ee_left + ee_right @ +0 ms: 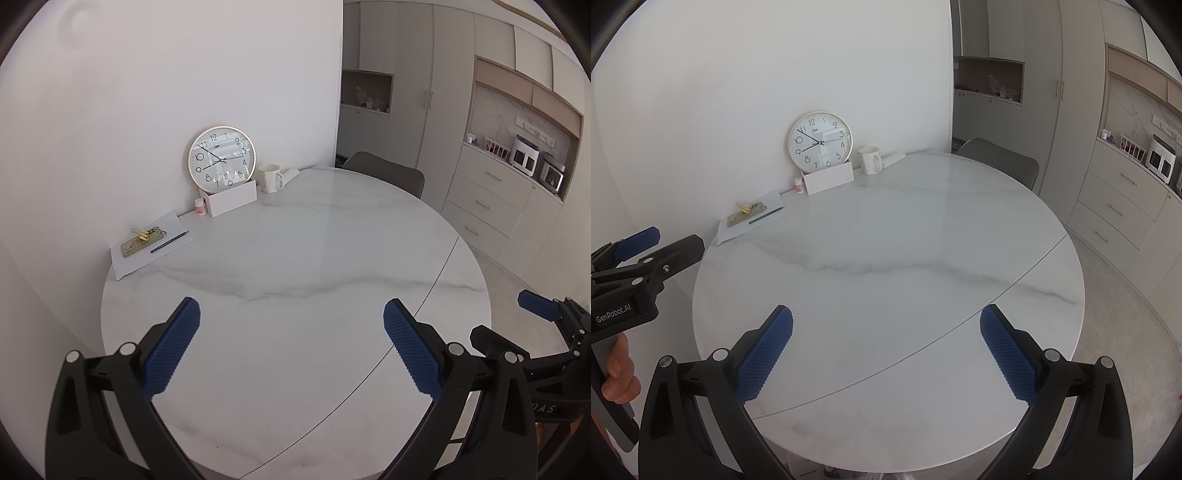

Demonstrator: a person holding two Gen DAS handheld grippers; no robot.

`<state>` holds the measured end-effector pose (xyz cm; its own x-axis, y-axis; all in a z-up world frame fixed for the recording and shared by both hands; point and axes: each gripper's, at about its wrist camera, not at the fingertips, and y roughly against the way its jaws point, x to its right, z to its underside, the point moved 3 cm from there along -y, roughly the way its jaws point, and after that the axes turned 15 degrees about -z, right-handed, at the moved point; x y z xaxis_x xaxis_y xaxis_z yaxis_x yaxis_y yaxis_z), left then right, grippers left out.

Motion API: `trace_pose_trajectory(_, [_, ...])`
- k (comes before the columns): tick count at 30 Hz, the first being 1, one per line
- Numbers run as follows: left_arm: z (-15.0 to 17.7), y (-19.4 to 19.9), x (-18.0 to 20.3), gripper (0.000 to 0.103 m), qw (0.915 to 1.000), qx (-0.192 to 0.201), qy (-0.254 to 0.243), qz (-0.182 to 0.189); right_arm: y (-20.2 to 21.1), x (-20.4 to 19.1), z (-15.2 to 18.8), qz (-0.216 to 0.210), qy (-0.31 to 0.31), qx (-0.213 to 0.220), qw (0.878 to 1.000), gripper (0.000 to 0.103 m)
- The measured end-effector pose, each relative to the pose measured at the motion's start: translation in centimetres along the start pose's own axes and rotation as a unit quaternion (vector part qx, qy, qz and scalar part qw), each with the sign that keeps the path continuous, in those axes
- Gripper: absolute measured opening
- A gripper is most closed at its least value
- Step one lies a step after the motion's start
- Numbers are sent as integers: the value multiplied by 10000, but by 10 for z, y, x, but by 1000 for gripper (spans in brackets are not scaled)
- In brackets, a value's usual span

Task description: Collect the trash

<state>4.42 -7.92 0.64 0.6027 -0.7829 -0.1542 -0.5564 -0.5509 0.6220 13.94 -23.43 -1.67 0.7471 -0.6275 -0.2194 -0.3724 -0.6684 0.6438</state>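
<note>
I have both grippers hovering above the near edge of the round marble surface (295,258), neither touching anything. The left gripper (291,317) has its jaws spread wide apart, nothing between them; the right gripper (886,321) is the same, jaws wide and bare.

From the right wrist view I can see the left gripper off to the side, a hand (618,373) wrapped around its handle.

Nothing I can call trash for certain shows up here. At the far side against the wall, I see a sheet of paper (151,243) carrying a small flat item with yellow binder clips (142,238) and a pen (170,242). Beside it stand a small bottle (200,206), a white box (232,197) with a clock (221,158) propped on it, and a mug (270,178).
</note>
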Motion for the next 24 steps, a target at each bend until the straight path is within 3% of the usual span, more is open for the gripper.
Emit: trace_pose_trajectory(24, [-4, -4, 1, 95, 9999, 84, -40, -131, -2, -1, 2, 17, 13, -58, 10000, 101])
